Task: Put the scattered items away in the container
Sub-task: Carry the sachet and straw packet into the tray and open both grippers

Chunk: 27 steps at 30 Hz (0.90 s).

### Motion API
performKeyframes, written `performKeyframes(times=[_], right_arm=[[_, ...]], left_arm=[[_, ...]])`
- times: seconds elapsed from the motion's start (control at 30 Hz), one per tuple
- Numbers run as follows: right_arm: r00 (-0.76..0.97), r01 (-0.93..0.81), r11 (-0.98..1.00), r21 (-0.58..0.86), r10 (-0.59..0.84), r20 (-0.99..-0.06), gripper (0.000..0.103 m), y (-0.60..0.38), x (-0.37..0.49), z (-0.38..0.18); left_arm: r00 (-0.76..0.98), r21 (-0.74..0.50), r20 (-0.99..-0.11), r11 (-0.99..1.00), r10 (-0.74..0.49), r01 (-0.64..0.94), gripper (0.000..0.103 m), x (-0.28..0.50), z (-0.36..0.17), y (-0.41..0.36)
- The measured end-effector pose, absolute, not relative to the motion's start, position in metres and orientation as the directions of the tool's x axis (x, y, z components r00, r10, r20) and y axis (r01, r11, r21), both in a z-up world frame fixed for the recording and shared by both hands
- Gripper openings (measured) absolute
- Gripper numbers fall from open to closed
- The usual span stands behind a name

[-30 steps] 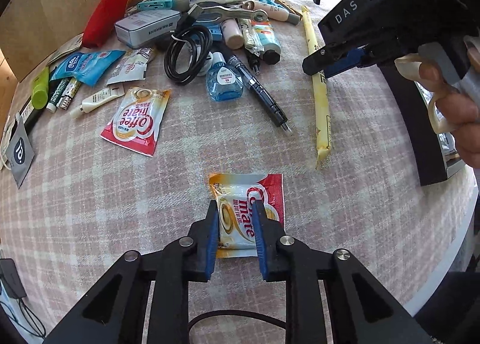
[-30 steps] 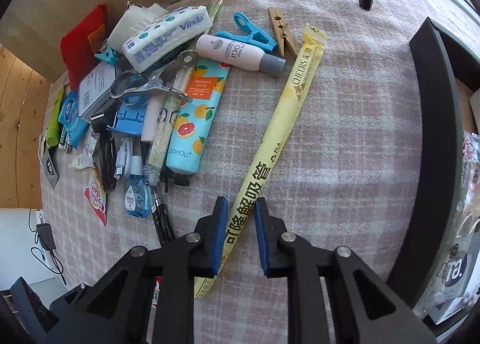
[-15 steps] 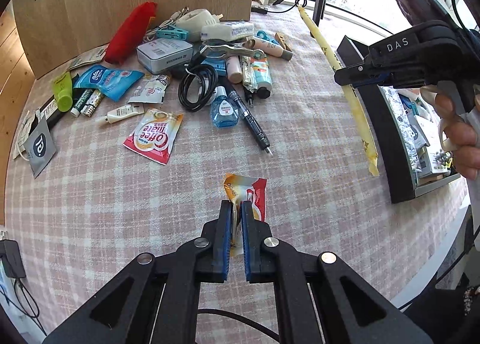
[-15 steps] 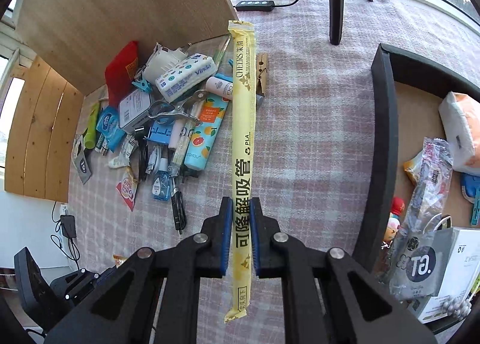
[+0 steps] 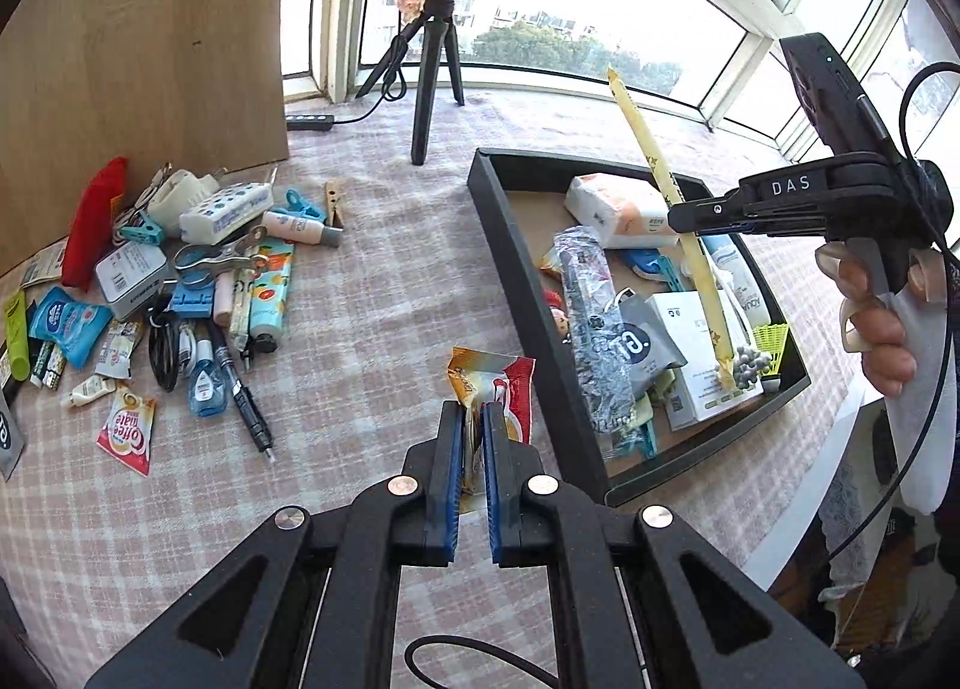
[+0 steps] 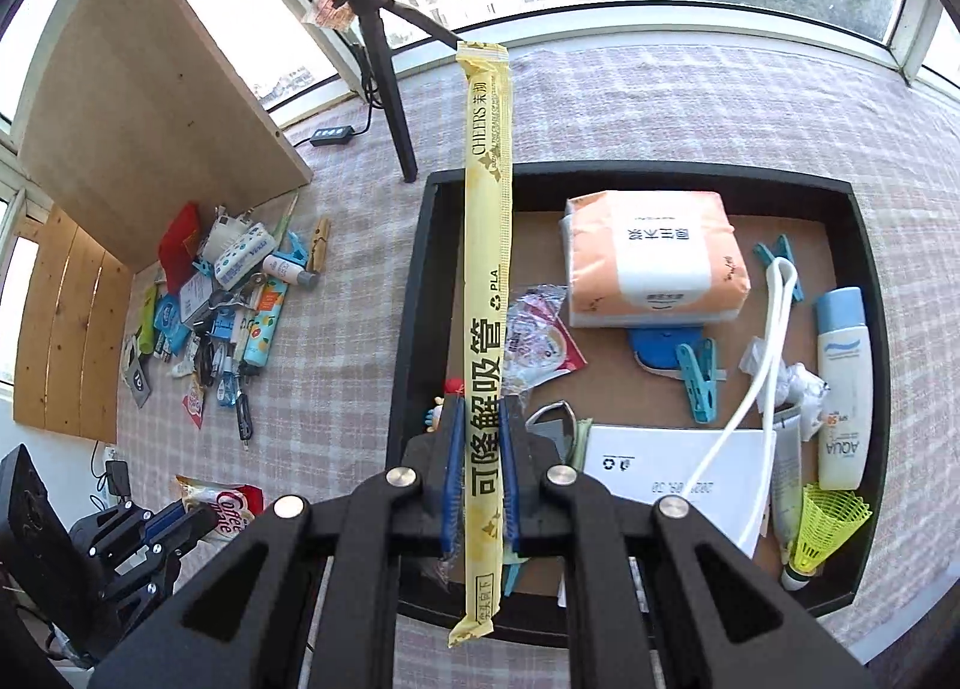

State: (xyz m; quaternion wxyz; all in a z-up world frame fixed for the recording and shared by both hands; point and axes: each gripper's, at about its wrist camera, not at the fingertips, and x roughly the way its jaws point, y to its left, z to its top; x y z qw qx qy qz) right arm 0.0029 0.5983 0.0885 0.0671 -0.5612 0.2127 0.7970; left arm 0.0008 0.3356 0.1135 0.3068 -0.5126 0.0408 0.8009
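Scattered items: a pile (image 5: pixel 198 275) of tubes, sachets, clips and a cable lies on the checked tablecloth (image 5: pixel 372 281) at the far left, well apart from the container.
Container: black tray (image 6: pixel 414 293) on the right of the table, already holding a tissue pack (image 6: pixel 654 257), a sunscreen bottle (image 6: pixel 843 383), blue clips, a white box and a green shuttlecock (image 6: pixel 825 515).
Left gripper (image 5: pixel 472 437): closed on a red and orange creamer sachet (image 5: pixel 510 389), which stands up between the blue pads.
Why so held: pinching the sachet's near edge keeps the flat packet clear of the cloth for carrying, by my reading.
Sachet against tray: lifted just left of the tray's near left wall, not yet over the inside.
Right gripper (image 6: pixel 480 449): clamped on a long yellow straw packet (image 6: pixel 489 245) near its lower end.
Why so held: gripped low, most of the packet sticks out beyond the fingers, so it can probably be laid lengthwise into the tray.
Packet against tray: over the tray's left part, its far end reaching past the far wall in the right wrist view; the left wrist view shows it slanting above the contents.
Hand (image 5: pixel 876 323): a person's fingers wrap the right gripper's handle.
Step in hand: likely carrying both items to the tray for release.
Left to do: the pile at the far left, including a second creamer sachet (image 5: pixel 127 434), is untouched.
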Motion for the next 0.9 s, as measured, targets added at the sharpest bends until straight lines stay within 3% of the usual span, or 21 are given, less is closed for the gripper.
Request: performKeyframes(times=[0.27,0.43,0.47,0.5,0.53,0.6,0.9], right_arm=[[-0.343,-0.516,-0.828,0.221,-0.037,-0.939,0.011,0.69,0.053,0.083],[-0.332,-0.537,-0.819,0.203,-0.015,-0.943,0.012,0.71,0.067,0.076],[-0.332,-0.53,-0.825,0.196,-0.011,-0.943,0.015,0.71,0.068,0.077],[-0.33,-0.534,-0.826,0.178,0.009,-0.944,0.024,0.711,0.069,0.078],[-0.342,-0.537,-0.826,0.172,0.027,-0.939,0.03,0.711,0.07,0.08],[-0.371,-0.532,-0.83,0.167,0.052,-0.927,0.047,0.708,0.071,0.085],[-0.399,-0.425,-0.892,0.154,0.032,-0.916,0.051,0.673,0.041,0.096]], left_arm=[[-0.251,-0.233,-0.841,-0.74,0.478,-0.631,0.006,0.004,0.119,0.428],[-0.262,-0.186,-0.849,-0.725,0.458,-0.663,0.009,0.012,0.122,0.465],[-0.275,-0.169,-0.853,-0.732,0.444,-0.66,0.02,0.013,0.122,0.469],[-0.278,-0.165,-0.855,-0.736,0.439,-0.656,0.044,0.013,0.122,0.471],[-0.277,-0.172,-0.85,-0.735,0.447,-0.656,0.054,0.013,0.123,0.471],[-0.29,-0.17,-0.842,-0.733,0.455,-0.659,0.055,0.015,0.126,0.468],[-0.378,-0.131,-0.831,-0.805,0.407,-0.579,0.055,0.005,0.132,0.428]])
